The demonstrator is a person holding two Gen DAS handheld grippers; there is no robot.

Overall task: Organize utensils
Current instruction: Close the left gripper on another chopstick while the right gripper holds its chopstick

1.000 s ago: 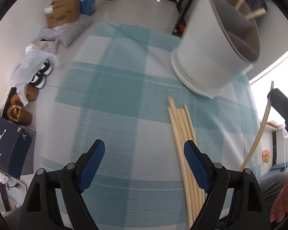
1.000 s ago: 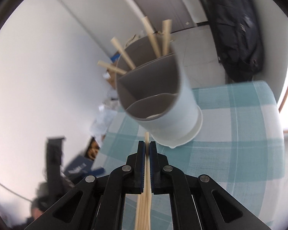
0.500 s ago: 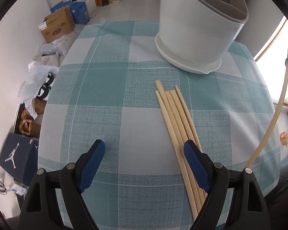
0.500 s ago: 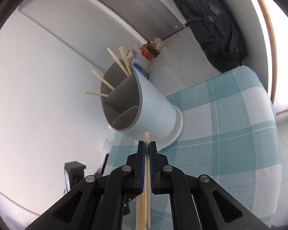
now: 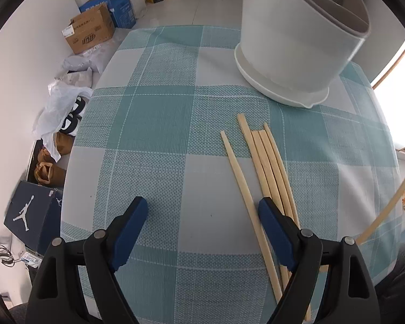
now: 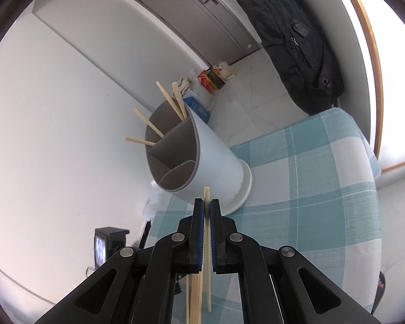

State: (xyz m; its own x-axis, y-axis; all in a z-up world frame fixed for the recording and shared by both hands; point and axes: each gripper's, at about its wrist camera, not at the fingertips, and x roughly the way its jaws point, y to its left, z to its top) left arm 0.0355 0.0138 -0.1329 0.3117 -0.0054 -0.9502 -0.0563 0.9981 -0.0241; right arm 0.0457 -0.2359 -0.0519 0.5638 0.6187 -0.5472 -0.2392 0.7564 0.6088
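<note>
A white utensil holder [image 5: 297, 35] with grey inner compartments stands at the far right of the teal checked tablecloth [image 5: 154, 140]. Several wooden chopsticks [image 5: 267, 167] lie on the cloth in front of it. My left gripper [image 5: 202, 216] is open and empty, low over the cloth, its right finger beside the chopsticks. My right gripper [image 6: 207, 205] is shut on one chopstick [image 6: 206, 216], held in the air short of the holder [image 6: 199, 162], which has several chopsticks [image 6: 172, 102] standing in its far compartment. That held chopstick also shows at the right edge of the left wrist view [image 5: 386, 208].
The table edge drops off on the left to a floor with cardboard boxes [image 5: 89, 32], plastic bags [image 5: 59, 102], paper bags and a shoe box [image 5: 29, 216]. A dark backpack [image 6: 294, 37] hangs behind the table. A window lies to the right.
My left gripper has drawn back and levelled, so the holder sits farther away and one chopstick has separated from the bundle. My right gripper has pulled back from the holder with its chopstick.
</note>
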